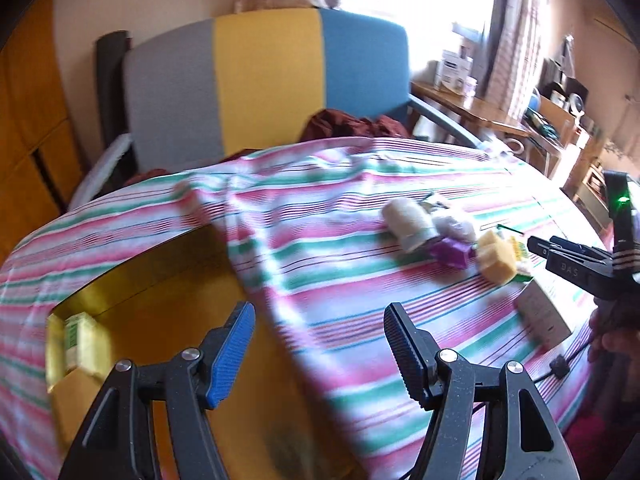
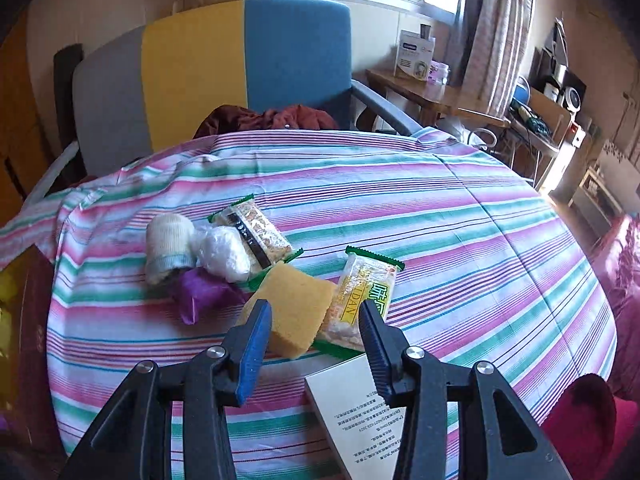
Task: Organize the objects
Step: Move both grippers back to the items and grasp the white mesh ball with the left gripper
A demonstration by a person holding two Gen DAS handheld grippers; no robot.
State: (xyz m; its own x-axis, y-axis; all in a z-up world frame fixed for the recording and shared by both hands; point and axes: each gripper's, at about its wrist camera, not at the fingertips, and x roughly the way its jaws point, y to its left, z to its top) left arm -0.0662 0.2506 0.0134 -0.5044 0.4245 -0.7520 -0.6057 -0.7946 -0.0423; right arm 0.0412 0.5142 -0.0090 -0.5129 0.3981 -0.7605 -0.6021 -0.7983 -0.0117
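1. The loose things lie bunched near the middle of the table (image 2: 460, 216), which is covered in a striped cloth: a rolled white sock (image 2: 166, 250), a clear plastic wad (image 2: 222, 254), a purple wrapper (image 2: 200, 294), two snack packets (image 2: 256, 236) (image 2: 362, 300), a yellow sponge (image 2: 298, 314) and a white box (image 2: 352, 412). Heaped like this, they read as unsorted.
2. At the table's left edge stands a yellow box (image 1: 168, 280) with one packet (image 1: 78, 338) inside, probably the container for sorting.
3. The left gripper (image 1: 320, 354) hangs over the yellow box's edge, its fingers (image 1: 234, 354) apart, holding nothing.
4. The right gripper (image 2: 316, 354) points down at the heap, its fingers (image 2: 252, 354) fairly narrow and empty; the sponge and the nearer snack packet lie just beyond the tips, the white box beneath them.
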